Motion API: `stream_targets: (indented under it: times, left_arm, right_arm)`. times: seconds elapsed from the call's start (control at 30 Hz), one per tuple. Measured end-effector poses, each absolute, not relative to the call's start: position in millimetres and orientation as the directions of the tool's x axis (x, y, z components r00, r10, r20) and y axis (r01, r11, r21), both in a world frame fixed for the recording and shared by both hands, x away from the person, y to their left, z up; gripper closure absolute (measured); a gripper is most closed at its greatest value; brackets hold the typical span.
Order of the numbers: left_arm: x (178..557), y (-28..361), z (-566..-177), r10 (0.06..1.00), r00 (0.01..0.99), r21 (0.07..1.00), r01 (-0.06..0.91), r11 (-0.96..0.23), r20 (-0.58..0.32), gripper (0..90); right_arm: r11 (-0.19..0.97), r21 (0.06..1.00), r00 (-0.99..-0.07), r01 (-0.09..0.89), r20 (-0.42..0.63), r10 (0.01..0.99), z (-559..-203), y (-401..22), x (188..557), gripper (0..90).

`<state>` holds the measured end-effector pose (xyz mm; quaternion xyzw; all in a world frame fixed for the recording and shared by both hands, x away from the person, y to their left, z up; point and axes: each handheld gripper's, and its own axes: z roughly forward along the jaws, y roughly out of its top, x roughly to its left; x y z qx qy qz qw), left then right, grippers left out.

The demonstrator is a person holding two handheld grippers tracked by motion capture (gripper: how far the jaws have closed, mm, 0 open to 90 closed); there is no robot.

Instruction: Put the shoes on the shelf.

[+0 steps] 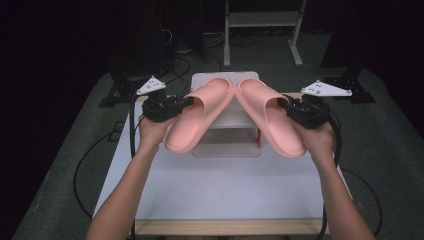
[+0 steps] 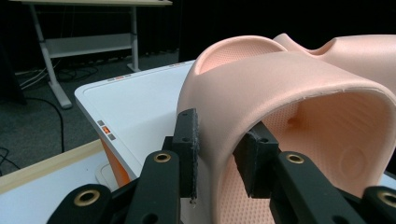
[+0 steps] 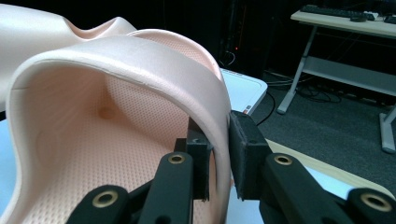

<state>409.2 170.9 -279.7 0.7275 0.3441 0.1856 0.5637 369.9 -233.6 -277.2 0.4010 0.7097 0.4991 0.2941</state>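
Two pink slides held aloft
Left slipper [image 1: 197, 117] and right slipper [image 1: 267, 117], toes meeting at the far end, heels splayed nearward.

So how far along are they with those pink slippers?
Done: both are picked up. The left gripper clamps the strap of the left pink foam slipper, and the right gripper clamps the right pink foam slipper. In hand: both held above the white box. Left: probably setting them down.
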Motion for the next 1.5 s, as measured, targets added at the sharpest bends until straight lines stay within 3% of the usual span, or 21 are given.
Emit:
stream_targets:
  times: [1.5]
  left_arm:
    - [435.4,160.0,-271.8,0.756,0.633,0.943,0.326,-0.065,-0.167,68.6]
  right_arm:
    - [0.144,0.947,-0.462,0.288,0.006,0.887,-267.6,-213.6,399.9,74.4]
